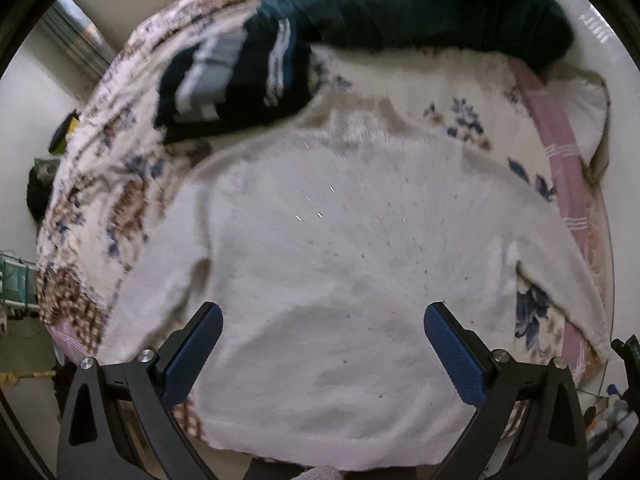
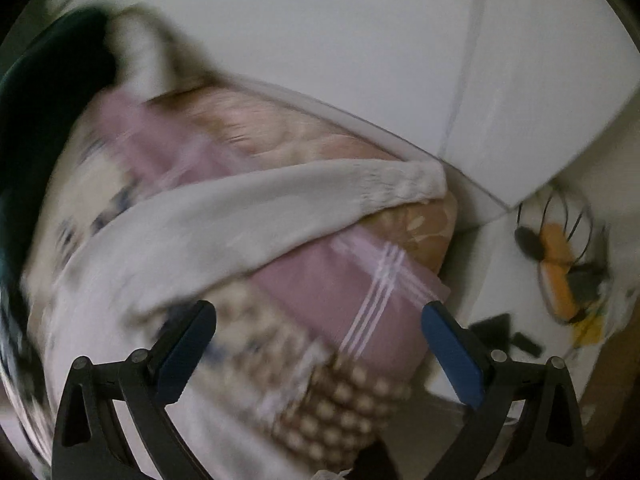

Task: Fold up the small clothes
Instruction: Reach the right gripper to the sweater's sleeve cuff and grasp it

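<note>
White knitted long-sleeved sweater (image 1: 320,264) lies spread flat on the floral-patterned bed (image 1: 100,184), ready for folding; left hand-held gripper (image 1: 322,318) and right hand-held gripper (image 2: 319,316) both gape, gripping nothing.

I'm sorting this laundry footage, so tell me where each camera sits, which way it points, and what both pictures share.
Left wrist: rides the left gripper, looking down along its open fingers onto the white sweater spread on the floral bedspread; dark clothes lie beyond.
Right wrist: rides the right gripper, fingers open, aimed at the bed's edge where the sweater's sleeve drapes; white wall behind. The picture is blurred.
Shared: the sweater, the bedspread and the dark clothes.
</note>
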A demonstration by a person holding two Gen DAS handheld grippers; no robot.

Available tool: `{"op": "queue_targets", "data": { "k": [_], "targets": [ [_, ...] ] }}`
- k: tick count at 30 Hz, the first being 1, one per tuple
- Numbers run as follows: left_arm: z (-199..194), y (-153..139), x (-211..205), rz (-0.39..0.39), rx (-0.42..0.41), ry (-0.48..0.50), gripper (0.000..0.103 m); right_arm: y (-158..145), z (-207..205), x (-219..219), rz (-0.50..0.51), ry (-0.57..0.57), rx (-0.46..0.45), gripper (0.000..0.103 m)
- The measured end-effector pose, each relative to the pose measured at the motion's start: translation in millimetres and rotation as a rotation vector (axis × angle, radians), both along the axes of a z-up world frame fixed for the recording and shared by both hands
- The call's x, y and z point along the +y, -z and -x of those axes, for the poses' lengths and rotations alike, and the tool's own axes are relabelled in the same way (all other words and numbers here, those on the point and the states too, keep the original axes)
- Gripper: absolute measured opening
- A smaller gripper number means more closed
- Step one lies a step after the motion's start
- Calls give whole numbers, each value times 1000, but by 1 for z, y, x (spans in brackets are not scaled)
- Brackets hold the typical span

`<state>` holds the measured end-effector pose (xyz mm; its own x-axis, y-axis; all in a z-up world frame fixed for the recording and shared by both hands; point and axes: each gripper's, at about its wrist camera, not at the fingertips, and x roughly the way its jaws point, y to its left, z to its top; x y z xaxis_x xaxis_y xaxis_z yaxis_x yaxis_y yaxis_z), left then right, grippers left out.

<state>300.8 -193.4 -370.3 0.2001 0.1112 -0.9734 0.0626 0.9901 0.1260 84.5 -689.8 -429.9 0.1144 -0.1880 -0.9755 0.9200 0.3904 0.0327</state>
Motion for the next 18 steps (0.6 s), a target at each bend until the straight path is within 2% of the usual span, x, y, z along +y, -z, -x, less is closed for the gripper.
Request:
{"op": "queue_targets", "data": {
  "k": [4, 8, 10, 11, 13, 15, 16, 18],
  "targets": [
    [-10, 38, -15, -3, 37, 2, 103, 76, 41, -72, -78, 317, -65, 90],
    [-18, 69, -32, -18, 60, 17, 103, 122, 77, -113, -120, 551, -189, 79],
    [-21, 80, -39, -20, 73, 21, 103, 140, 82, -127, -129, 600, -240, 73],
    [-23, 84, -42, -18, 74, 21, 103, 147, 83, -132, -129, 612, -256, 65],
    [-26, 89, -46, -19, 73, 25, 103, 157, 78, -137, -123, 622, -276, 60],
    [-29, 91, -49, -17, 71, 26, 103, 157, 73, -137, -67, 626, -311, 44],
    [-30, 91, -50, -13, 70, 25, 103, 159, 66, -139, -57, 605, -305, 18],
    [-33, 89, -49, -6, 63, 22, 103, 156, 56, -138, -22, 573, -293, 12]
  ]
}}
